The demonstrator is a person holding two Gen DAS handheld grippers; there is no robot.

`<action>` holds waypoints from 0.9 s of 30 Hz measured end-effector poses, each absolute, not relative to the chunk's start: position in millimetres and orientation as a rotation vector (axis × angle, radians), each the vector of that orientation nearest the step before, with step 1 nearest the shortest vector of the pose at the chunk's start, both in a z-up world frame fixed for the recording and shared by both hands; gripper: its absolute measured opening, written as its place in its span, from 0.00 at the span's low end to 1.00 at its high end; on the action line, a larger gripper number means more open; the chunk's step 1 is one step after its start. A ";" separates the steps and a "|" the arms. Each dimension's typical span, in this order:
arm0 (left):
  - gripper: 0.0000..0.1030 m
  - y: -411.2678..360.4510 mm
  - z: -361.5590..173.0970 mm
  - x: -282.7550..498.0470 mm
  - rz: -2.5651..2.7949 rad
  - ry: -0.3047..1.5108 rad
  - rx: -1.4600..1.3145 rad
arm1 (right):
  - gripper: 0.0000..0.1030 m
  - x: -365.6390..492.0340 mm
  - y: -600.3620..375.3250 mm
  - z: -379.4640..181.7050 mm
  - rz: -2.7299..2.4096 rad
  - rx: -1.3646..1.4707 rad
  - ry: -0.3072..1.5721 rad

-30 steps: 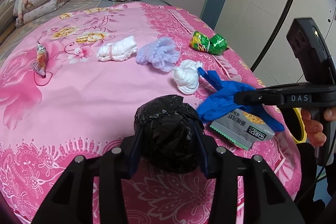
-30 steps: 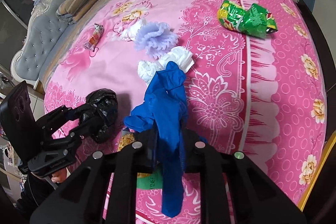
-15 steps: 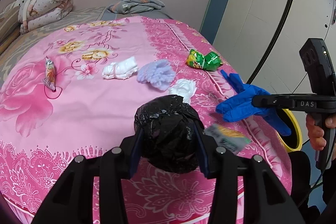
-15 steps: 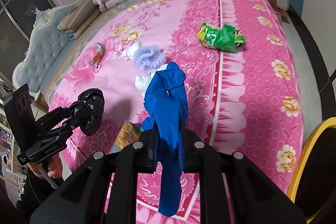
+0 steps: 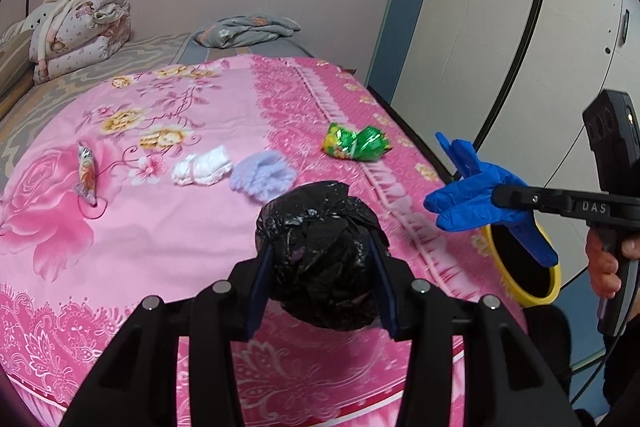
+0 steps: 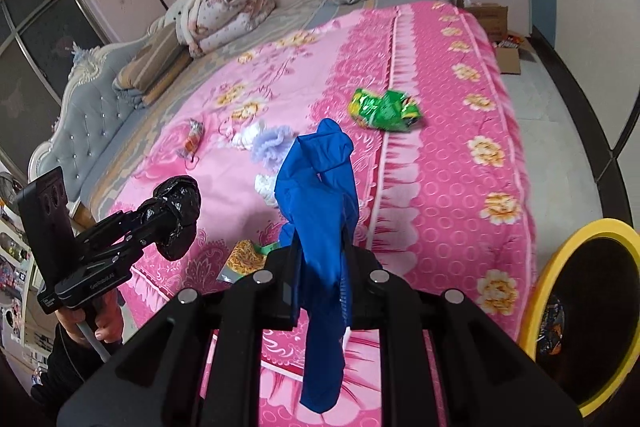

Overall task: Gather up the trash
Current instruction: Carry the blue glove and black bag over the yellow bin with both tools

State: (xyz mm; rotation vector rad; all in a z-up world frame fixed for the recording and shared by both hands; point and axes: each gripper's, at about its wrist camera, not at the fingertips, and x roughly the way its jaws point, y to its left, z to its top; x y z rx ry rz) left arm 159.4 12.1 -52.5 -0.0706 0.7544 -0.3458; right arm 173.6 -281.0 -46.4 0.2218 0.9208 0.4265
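**Two pieces in hand, most of the bed still to clear**

You are carrying one piece of trash in each claw. Your left claw (image 5: 322,283) is clenched around the crumpled black plastic bag ball (image 5: 320,259), holding it up off the pink floral bedspread (image 5: 180,227). Your right claw (image 6: 320,279) is clamped on the limp blue rubber glove (image 6: 320,211), which is draping over the fingers and hanging down in front of them.

In the left wrist view the glove is hovering at the near rim of the round yellow bin with the dark inside (image 6: 560,291), which is standing on the floor beside the bed. Something colourful is already lying in the bin (too small to identify), so I judge the collecting is partly under way.

What is left on the bedspread:
- the crushed green snack packet (image 5: 354,143) near the right edge
- the fluffy lilac cloth (image 5: 262,175)
- the bundled white cloth (image 5: 202,169) just beside it
- a small white crumpled tissue (image 6: 266,187)
- the orange-and-silver sweet wrapper (image 5: 86,173), well apart on the left
- a flat yellow-and-green snack sachet (image 6: 244,259) at the near edge

Neither held piece is dropped yet, so in my judgement you are roughly at the early-to-middle stage.
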 end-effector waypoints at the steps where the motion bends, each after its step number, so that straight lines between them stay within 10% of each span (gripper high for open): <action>1: 0.41 8.6 -49.4 159.8 -0.348 0.750 -0.072 | 0.13 171.1 -286.3 -42.6 0.422 0.227 0.911; 27: 0.41 -134.1 50.3 166.6 -0.505 0.588 0.002 | 0.13 112.5 -450.2 27.5 0.182 0.377 0.699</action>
